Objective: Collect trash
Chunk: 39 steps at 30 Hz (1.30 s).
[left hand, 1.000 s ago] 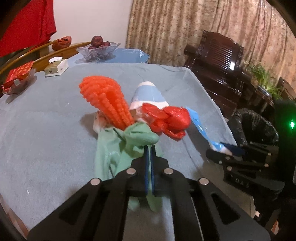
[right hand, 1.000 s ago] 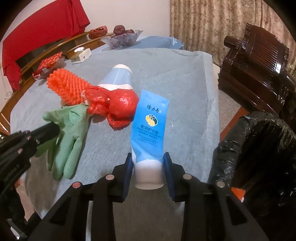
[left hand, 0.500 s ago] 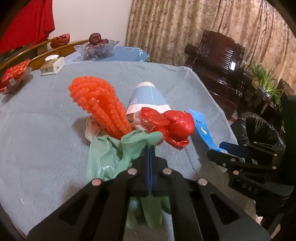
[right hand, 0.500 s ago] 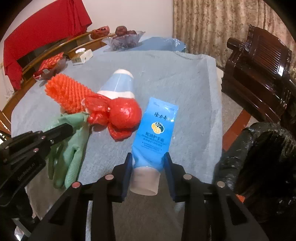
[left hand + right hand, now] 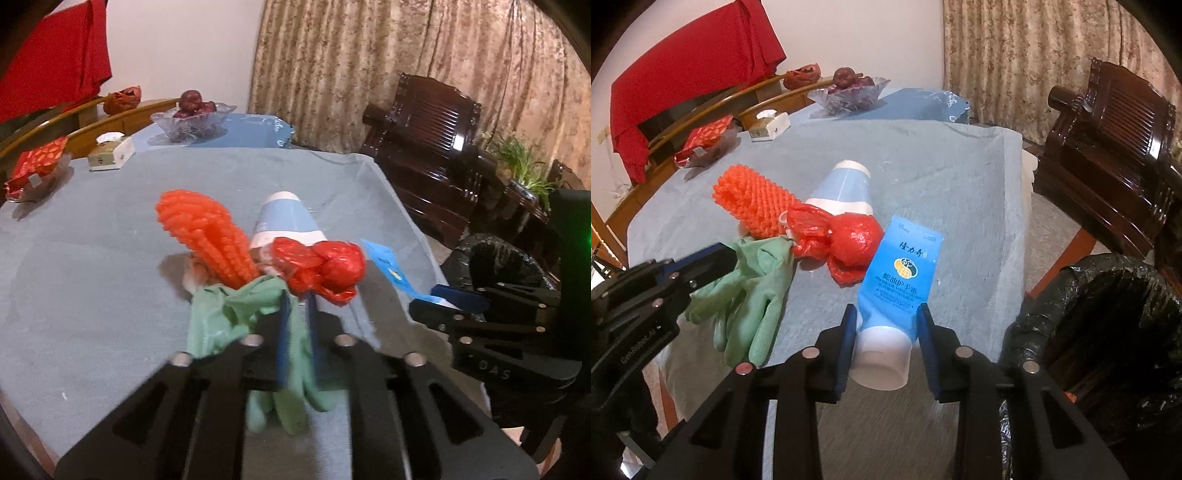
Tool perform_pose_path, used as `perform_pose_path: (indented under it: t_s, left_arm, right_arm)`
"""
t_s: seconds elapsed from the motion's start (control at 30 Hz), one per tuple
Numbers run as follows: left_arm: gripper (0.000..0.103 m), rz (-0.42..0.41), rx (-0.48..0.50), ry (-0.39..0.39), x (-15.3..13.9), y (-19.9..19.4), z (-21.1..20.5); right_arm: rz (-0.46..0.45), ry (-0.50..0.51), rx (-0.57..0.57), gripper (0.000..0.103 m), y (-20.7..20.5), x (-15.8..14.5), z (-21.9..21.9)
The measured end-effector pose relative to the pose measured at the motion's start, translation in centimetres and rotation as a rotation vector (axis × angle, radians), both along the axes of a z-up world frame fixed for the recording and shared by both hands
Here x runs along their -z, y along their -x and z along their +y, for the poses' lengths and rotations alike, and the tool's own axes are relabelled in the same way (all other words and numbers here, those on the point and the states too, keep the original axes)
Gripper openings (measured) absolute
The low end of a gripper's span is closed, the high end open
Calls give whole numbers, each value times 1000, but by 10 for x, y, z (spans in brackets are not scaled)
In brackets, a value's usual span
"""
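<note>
The glove (image 5: 753, 295) lies on the table (image 5: 942, 162) between the left gripper's (image 5: 297, 306) opening jaws, with the spiky brush (image 5: 753, 203) just beyond it and the crumpled bag (image 5: 846, 240) touching it on the right — a bottle (image 5: 846, 188) lies behind both. The right gripper (image 5: 886, 325) clamps the tube (image 5: 901, 273) near its cap; the lined bin (image 5: 1108, 314) stands off the table edge to that gripper's right. Far ahead sit a fruit bowl (image 5: 849, 94) and a small box (image 5: 772, 125).

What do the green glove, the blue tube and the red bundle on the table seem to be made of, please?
The green glove looks like thin matte rubber or latex: it lies limp and creased. The blue tube seems to be soft, printed plastic with a slight sheen, ending in a rigid white cap. The red bundle looks like thin glossy plastic film, probably a knotted bag, given its crinkles and highlights.
</note>
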<state>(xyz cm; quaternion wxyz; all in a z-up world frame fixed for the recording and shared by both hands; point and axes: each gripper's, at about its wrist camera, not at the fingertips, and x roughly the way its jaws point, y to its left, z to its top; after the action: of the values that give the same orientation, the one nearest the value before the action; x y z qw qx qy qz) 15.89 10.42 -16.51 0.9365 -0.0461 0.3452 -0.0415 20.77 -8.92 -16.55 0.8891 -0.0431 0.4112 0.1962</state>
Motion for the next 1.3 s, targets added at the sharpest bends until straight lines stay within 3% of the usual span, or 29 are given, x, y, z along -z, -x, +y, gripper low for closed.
perform_pose_path:
  t_s: [0.03, 0.17, 0.6, 0.63, 0.67, 0.87, 1.13, 1.3]
  left_arm:
    - [34, -7, -12, -7, 0, 1, 2]
    - [52, -23, -52, -27, -1, 3, 9]
    - [51, 98, -58, -27, 38, -37, 5]
    - [46, 100, -57, -36, 39, -39, 3]
    - [28, 104, -50, -37, 40, -39, 2]
    - [14, 100, -23, -26, 38, -32, -5]
    - [11, 95, -30, -16, 32, -10, -3]
    - [11, 92, -51, -9, 31, -4, 6]
  right_arm:
    - [1, -1, 0, 33, 0, 0, 0]
    - [9, -5, -1, 33, -1, 5, 0]
    - [31, -13, -11, 22, -5, 14, 0]
    - [32, -15, -11, 22, -6, 15, 0]
    - [30, -13, -9, 22, -6, 15, 0]
    - [37, -9, -3, 24, -7, 16, 0]
    - [65, -14, 5, 40, -6, 15, -3]
    - [84, -5, 6, 44, -4, 19, 0]
